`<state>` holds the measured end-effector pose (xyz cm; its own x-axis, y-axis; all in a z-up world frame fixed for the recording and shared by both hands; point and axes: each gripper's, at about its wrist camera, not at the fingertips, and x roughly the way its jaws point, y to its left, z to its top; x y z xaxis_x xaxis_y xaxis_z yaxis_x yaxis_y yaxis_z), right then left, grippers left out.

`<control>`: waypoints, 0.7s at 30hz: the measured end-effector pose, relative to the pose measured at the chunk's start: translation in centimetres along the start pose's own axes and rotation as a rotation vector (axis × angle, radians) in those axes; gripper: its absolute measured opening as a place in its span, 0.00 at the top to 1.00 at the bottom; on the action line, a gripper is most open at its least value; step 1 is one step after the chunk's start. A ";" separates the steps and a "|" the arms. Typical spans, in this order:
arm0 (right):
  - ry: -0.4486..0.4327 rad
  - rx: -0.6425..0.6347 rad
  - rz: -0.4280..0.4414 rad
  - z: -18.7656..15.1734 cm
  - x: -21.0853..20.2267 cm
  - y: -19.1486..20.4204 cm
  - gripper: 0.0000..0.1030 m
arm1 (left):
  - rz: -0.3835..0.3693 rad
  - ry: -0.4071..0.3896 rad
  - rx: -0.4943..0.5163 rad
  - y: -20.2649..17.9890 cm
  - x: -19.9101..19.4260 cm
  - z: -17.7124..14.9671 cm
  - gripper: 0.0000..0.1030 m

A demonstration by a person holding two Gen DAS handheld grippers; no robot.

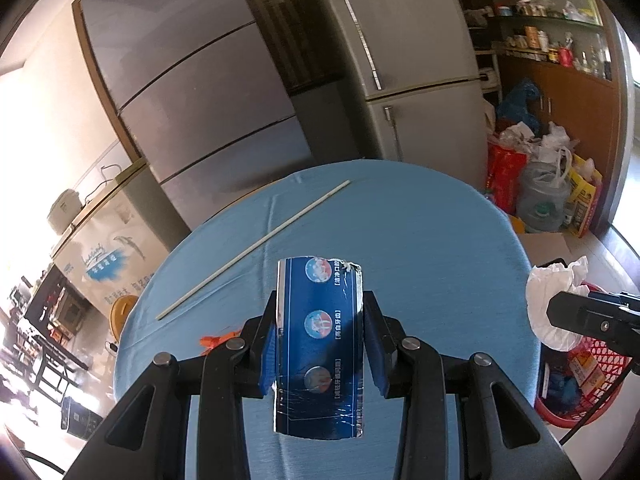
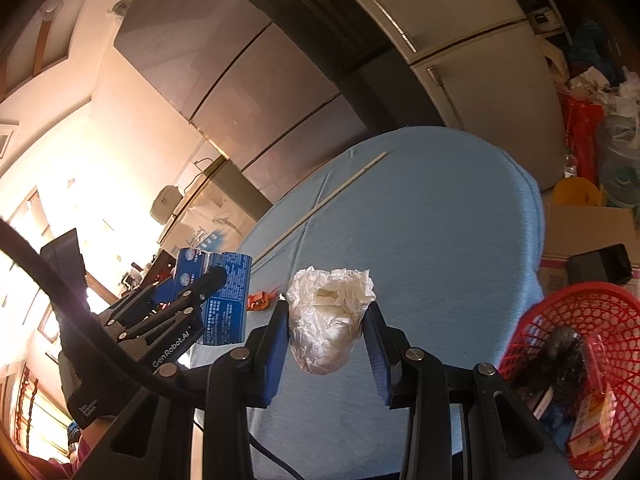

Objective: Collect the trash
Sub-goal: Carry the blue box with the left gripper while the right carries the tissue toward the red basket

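My left gripper (image 1: 319,312) is shut on a dark blue toothpaste box (image 1: 320,344), held upright above the round blue table (image 1: 440,240). The right gripper (image 2: 329,312) is shut on a crumpled white plastic wad (image 2: 330,320). In the right wrist view the left gripper (image 2: 218,276) with its blue box (image 2: 226,300) hangs at the left. In the left wrist view the white wad (image 1: 554,300) and part of the right gripper show at the right edge. A red mesh basket (image 2: 568,312) with trash in it sits low on the right.
A long thin white stick (image 1: 256,244) lies across the table. A small orange wrapper (image 1: 218,340) lies near the table's near-left edge. Two refrigerators (image 1: 400,60) stand behind the table. Bags and a water jug (image 1: 544,204) crowd the floor at the right. A cardboard box (image 2: 588,228) sits beyond the basket.
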<state>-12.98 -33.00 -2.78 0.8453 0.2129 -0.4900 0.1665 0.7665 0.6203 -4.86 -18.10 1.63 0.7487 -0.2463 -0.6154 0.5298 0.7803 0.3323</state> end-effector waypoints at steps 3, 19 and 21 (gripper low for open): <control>-0.011 0.013 -0.003 -0.1 -0.9 -0.7 0.62 | -0.009 -0.005 0.018 -0.9 -0.2 0.2 0.62; -0.054 0.060 -0.032 -0.5 -4.4 -3.7 0.62 | -0.055 -0.030 0.095 -5.6 -1.6 1.1 0.62; -0.059 0.068 -0.037 -0.7 -4.9 -4.1 0.62 | -0.062 -0.030 0.102 -6.2 -1.7 1.1 0.62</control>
<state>-18.11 -36.78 -3.35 0.8659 0.1474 -0.4780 0.2311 0.7296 0.6437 -8.99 -23.15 1.46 0.7237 -0.3106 -0.6163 0.6125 0.7006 0.3662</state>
